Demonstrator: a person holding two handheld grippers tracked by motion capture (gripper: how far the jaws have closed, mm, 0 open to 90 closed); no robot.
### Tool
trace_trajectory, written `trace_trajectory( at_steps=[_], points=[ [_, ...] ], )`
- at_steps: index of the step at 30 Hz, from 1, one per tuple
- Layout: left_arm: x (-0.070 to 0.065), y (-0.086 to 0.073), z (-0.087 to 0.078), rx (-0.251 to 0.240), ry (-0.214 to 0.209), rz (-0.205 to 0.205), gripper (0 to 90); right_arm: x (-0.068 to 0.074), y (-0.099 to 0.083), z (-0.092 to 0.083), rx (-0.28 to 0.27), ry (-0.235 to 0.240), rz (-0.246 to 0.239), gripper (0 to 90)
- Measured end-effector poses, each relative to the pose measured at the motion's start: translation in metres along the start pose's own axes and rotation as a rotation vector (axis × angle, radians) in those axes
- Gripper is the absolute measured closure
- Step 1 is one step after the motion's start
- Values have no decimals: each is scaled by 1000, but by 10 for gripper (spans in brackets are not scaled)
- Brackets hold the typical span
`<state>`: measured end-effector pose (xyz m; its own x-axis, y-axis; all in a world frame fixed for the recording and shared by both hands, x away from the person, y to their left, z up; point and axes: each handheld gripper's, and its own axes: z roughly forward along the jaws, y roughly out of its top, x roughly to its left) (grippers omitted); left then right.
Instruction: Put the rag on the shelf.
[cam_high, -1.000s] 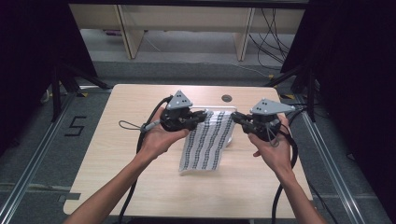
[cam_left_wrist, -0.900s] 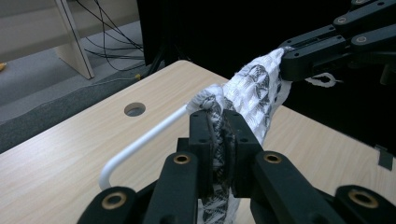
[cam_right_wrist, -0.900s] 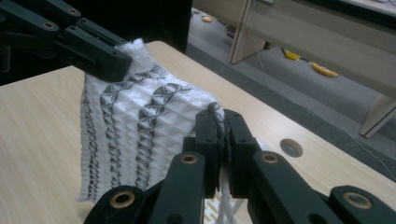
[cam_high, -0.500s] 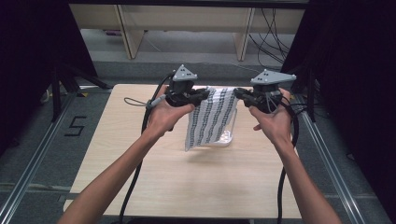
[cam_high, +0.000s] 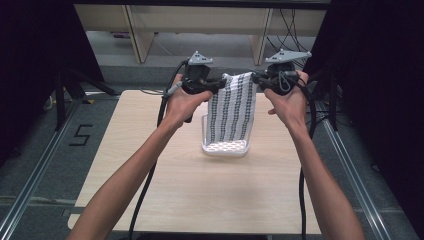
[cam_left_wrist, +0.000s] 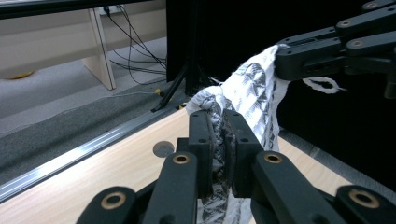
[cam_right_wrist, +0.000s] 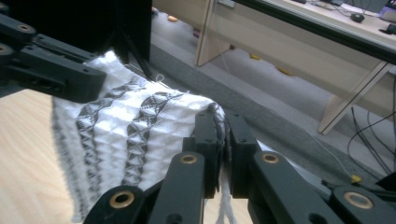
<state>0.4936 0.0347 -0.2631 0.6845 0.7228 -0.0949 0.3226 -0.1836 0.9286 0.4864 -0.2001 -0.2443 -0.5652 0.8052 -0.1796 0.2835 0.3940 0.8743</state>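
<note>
A white cloth with dark patterned stripes (cam_high: 232, 107) hangs above the wooden table (cam_high: 165, 190), stretched between both grippers by its top corners. My left gripper (cam_high: 218, 84) is shut on the cloth's left top corner (cam_left_wrist: 217, 140). My right gripper (cam_high: 255, 79) is shut on the right top corner (cam_right_wrist: 218, 135). The cloth's lower end hangs down in front of a white perforated basket (cam_high: 225, 147) on the table. In the left gripper view the right gripper (cam_left_wrist: 285, 63) pinches the far corner. In the right gripper view the left gripper (cam_right_wrist: 93, 81) shows at the cloth's other corner.
Metal rails (cam_high: 30, 192) run along the table's left and right sides. Beyond the far edge stand pale wooden furniture legs (cam_high: 136, 35) and loose cables (cam_high: 290, 27) on a grey floor. A black stand (cam_high: 75, 82) is at the left.
Both hands have risen and moved away toward the table's far side, lifting the cloth from lying on the table to hanging upright. The white basket beneath it has come into sight.
</note>
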Motion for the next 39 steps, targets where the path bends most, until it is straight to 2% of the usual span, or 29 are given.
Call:
trace_trajectory(
  at_steps=[7, 8, 12, 14, 17, 20, 23, 26, 27, 28, 29, 31, 34, 35, 39],
  points=[
    [15, 1, 8, 0, 29, -40, 820, -8, 8, 24, 21, 4, 29, 860],
    [19, -1, 12, 4, 38, -47, 817, -9, 8, 31, 43, 10, 38, 859],
    [25, -4, 21, 14, 42, -44, 814, -11, 6, 42, 65, 5, 51, 857],
    [31, -6, 29, 18, 45, -51, 811, -15, 3, 52, 88, 8, 89, 856],
    [35, -7, 35, 23, 48, -52, 807, -17, 0, 60, 90, -1, 100, 854],
    [40, -11, 46, 30, 54, -43, 802, -21, -4, 70, 132, 2, 120, 851],
    [43, -12, 51, 33, 57, -45, 801, -22, -8, 76, 131, -5, 138, 850],
    [46, -15, 59, 54, 63, -38, 798, -25, -15, 84, 166, -14, 138, 850],
    [48, -17, 63, 73, 62, -30, 797, -25, -17, 87, 162, -20, 138, 850],
    [49, -19, 66, 65, 59, -40, 796, -25, -18, 88, 174, -21, 137, 850],
    [49, -20, 68, 71, 65, -42, 794, -24, -19, 89, 182, -21, 158, 849],
    [51, -21, 69, 84, 64, -36, 788, -26, -21, 92, 184, -23, 140, 845],
    [53, -24, 73, 112, 59, -39, 768, -26, -27, 97, 206, -20, 153, 833],
    [55, -27, 76, 132, 55, -38, 760, -25, -29, 98, 217, -19, 176, 832],
    [54, -32, 80, 162, 58, -33, 724, -26, -35, 103, 230, -28, 169, 822]
  ],
)
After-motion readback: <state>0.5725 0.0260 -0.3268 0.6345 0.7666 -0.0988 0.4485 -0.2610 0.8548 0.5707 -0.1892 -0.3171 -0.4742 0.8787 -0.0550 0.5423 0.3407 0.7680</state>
